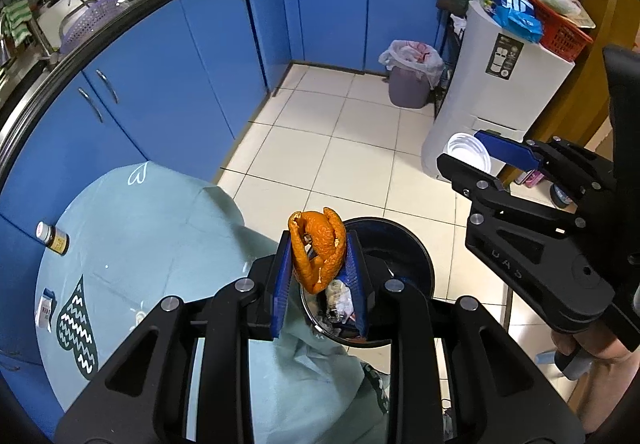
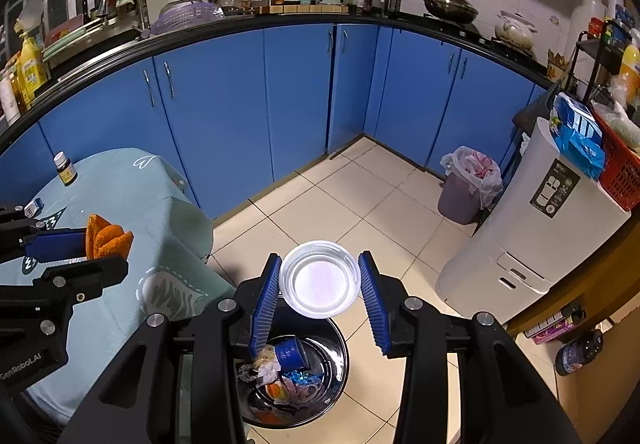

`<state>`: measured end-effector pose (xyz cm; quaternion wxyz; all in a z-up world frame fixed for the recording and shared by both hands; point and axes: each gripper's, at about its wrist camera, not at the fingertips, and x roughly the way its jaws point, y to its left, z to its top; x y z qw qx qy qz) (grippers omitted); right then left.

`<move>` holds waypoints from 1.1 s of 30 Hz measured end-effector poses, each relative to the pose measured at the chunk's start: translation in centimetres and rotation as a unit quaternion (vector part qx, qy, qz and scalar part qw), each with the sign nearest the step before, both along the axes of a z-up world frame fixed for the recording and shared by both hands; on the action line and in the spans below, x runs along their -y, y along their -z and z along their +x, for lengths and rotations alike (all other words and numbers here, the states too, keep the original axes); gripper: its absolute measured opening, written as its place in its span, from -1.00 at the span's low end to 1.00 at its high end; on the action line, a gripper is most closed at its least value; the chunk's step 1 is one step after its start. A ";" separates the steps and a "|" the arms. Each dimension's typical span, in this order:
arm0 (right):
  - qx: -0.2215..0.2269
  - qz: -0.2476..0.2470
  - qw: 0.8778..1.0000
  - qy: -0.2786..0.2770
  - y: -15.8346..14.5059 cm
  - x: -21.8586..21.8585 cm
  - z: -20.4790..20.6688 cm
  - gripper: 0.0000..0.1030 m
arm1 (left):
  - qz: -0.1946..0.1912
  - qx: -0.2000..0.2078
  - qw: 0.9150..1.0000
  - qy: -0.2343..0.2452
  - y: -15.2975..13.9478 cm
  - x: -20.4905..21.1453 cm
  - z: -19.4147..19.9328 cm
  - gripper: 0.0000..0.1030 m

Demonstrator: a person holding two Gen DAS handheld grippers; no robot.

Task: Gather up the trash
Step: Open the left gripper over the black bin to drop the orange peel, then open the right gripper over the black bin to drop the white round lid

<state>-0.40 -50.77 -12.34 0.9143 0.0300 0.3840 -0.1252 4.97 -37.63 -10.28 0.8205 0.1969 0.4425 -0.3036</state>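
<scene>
1. Holding an orange peel (image 1: pixel 318 254) clamped in my left gripper (image 1: pixel 320 268), long axis running up along the fingers.
2. My right gripper (image 2: pixel 320 284) is pinched on a clear plastic cup (image 2: pixel 319 280), mouth facing the camera.
3. Key bit: the black bin (image 2: pixel 336 348) sits straight below both, already holding trash. The peel hangs over its near rim, by the table (image 1: pixel 132 228), the cup more central, so dropping looks next.

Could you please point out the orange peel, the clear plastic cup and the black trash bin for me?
orange peel (image 1: pixel 318 254): left wrist view, middle of the peel.
clear plastic cup (image 2: pixel 320 280): right wrist view, the cup's bottom.
black trash bin (image 2: pixel 334 360): right wrist view, inner wall.
</scene>
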 end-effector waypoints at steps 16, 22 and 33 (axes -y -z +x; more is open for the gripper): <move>-0.009 0.005 1.000 0.011 0.8 1.4 0.4 -0.24 | -0.019 0.038 0.999 -0.004 -1.0 0.1 0.3 0.77; -0.013 0.007 1.000 0.002 1.2 0.9 1.0 -0.24 | -0.020 0.035 0.999 -0.028 -1.2 -0.8 1.2 0.81; -0.002 0.010 1.000 -0.015 0.8 -0.3 1.8 -0.24 | -0.024 0.035 0.997 -0.062 -1.5 -3.3 2.5 0.81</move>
